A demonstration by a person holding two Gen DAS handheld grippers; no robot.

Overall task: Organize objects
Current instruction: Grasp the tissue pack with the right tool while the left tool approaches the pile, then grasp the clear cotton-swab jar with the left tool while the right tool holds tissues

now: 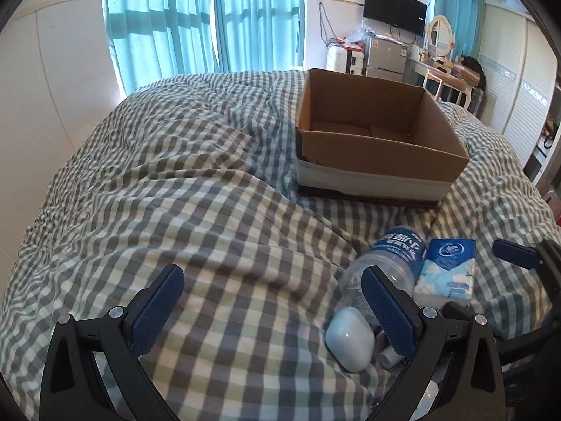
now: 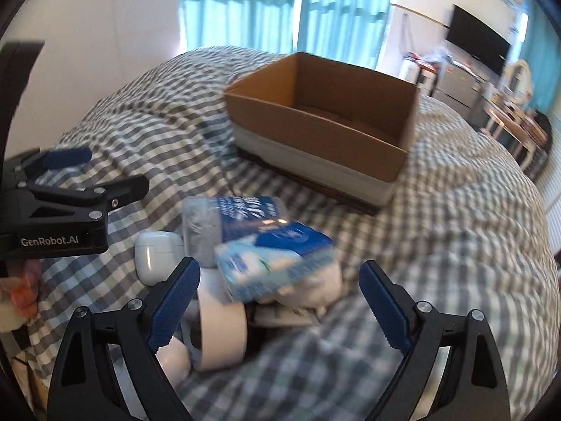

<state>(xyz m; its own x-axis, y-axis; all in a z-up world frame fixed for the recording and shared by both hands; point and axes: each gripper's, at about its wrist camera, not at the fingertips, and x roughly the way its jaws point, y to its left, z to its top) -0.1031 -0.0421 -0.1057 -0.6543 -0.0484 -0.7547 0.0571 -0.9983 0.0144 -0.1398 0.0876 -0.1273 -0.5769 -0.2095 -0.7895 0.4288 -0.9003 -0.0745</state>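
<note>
Nearest the right wrist camera, the right gripper (image 2: 280,301) has its 2 blue-padded fingers (image 2: 175,301) spread wide with nothing pinched. Between and just beyond them lies a blue and white tissue pack (image 2: 277,263), tilted over a white tape roll (image 2: 221,333) and some small white items too blurred to name. Just left of the pack sit a white earbud case (image 2: 157,256) and a clear water bottle (image 2: 217,224) lying on its side, touching the pack.

In the left wrist view, the left gripper (image 1: 273,312) is also spread wide, holding nothing, above bare checked bedding (image 1: 175,193), with the earbud case (image 1: 350,342) by its right finger.

Farther up the bed stands an open cardboard box (image 1: 378,147), apparently empty. Beyond it are turquoise curtains (image 1: 196,21) and a wall-mounted TV (image 1: 394,8).
</note>
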